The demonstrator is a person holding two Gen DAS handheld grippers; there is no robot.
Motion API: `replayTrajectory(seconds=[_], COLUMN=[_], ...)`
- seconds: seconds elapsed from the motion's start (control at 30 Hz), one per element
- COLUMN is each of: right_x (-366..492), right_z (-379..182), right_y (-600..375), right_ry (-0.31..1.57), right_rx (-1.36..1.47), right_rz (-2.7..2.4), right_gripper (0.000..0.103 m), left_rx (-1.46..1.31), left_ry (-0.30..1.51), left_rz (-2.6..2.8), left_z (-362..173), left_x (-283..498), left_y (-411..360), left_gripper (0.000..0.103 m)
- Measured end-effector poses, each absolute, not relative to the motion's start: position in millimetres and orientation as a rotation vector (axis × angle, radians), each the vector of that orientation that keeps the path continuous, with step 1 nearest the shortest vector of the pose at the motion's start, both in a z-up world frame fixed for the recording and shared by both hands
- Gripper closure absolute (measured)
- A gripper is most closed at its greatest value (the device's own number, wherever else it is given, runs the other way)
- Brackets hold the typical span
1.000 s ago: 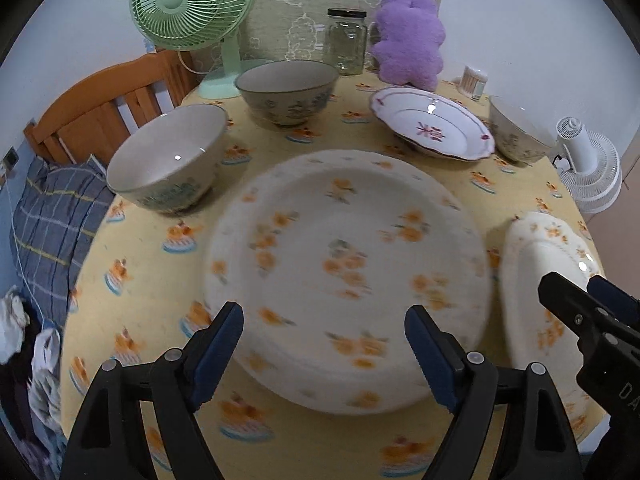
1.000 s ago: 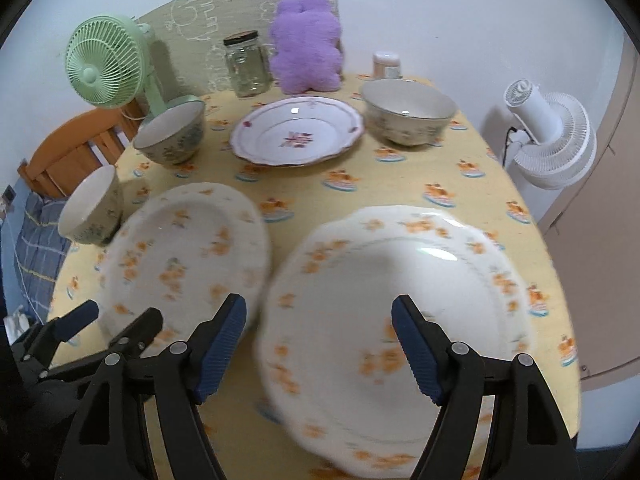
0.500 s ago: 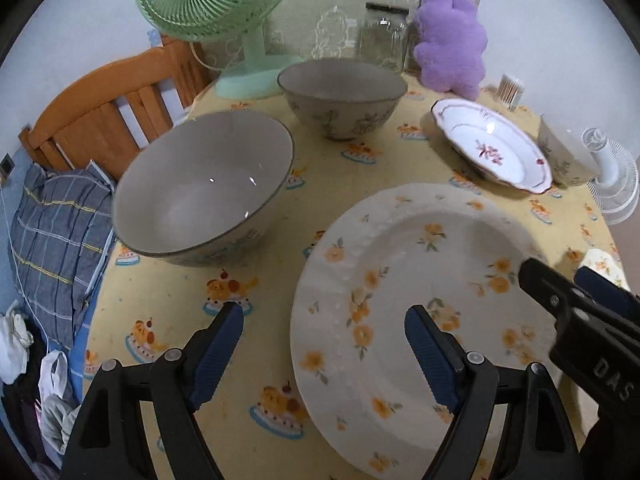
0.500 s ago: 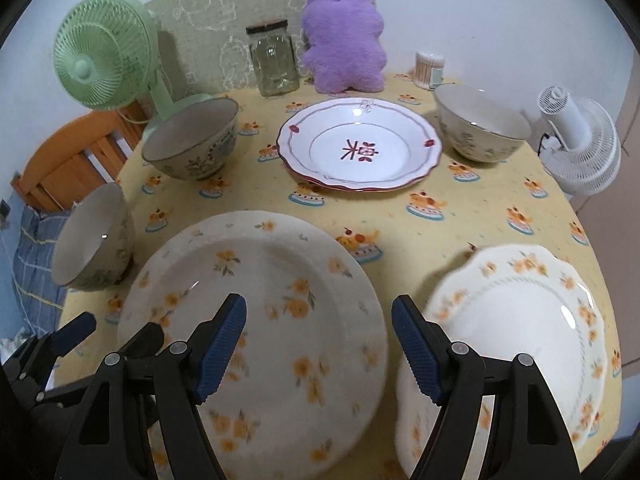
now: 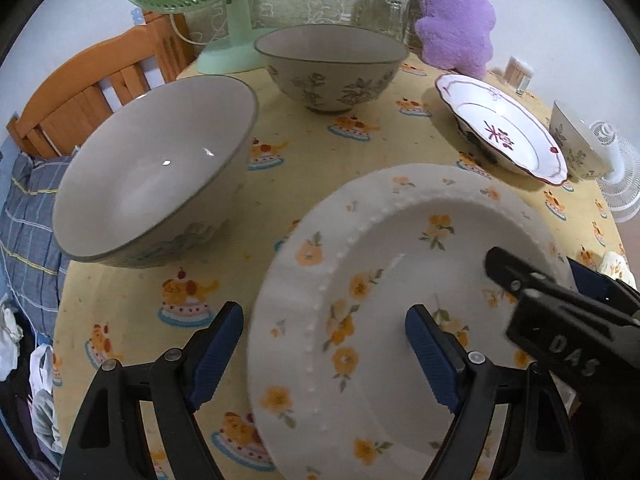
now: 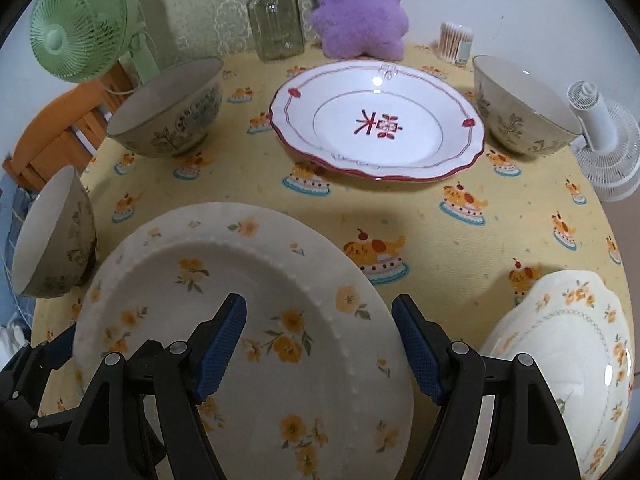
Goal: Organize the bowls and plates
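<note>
The three deep grey-beige ceramic bowls with dark leaf prints all sit empty: one at the table's left edge (image 5: 154, 168), one further back by the fan (image 5: 330, 66), one at the far right (image 6: 522, 104). The clear glass jar with a black lid (image 6: 276, 20) looks empty too. The white shallow plate with a red scalloped rim and a red mark in its middle (image 6: 378, 120) holds nothing, and so does the white plate with orange flowers and a beaded ridge (image 6: 248, 320) nearest me. A cream plate with a wavy edge and small orange flowers (image 6: 568, 344) lies at the right, also bare.

All of it rests on a round table under a yellow cloth printed with cake pictures (image 6: 440, 248). At the back stand a mint-green desk fan (image 6: 76, 28), a purple plush toy (image 6: 358, 12) and a small tub of cotton swabs (image 6: 454, 42). A white fan (image 6: 604, 140) stands beyond the right edge, an orange wooden chair back (image 5: 92, 88) at the left.

My left claw (image 5: 324, 352) is spread wide and holds nothing, its fingers either side of the flowered plate's left rim. My right claw (image 6: 320, 344) is likewise wide and empty, poised over that plate's right side.
</note>
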State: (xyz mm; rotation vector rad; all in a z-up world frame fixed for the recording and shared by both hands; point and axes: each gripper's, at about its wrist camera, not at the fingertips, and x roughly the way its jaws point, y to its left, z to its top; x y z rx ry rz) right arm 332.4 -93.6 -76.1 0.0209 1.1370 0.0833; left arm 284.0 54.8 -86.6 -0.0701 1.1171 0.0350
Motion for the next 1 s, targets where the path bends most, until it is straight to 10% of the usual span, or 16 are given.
replayTrajectory(seconds=[1.0], right_x=[252.0], right_z=[-68.8], right_y=[-85.1], right_ry=[1.21], right_rx=[0.085], right_rz=[0.104], right_gripper=[0.026], left_rx=[-0.037], left_ry=[1.184], left_rz=[0.007], left_z=[-84.4], left_x=[218.2], left_y=[64.2], left_gripper=[0.02])
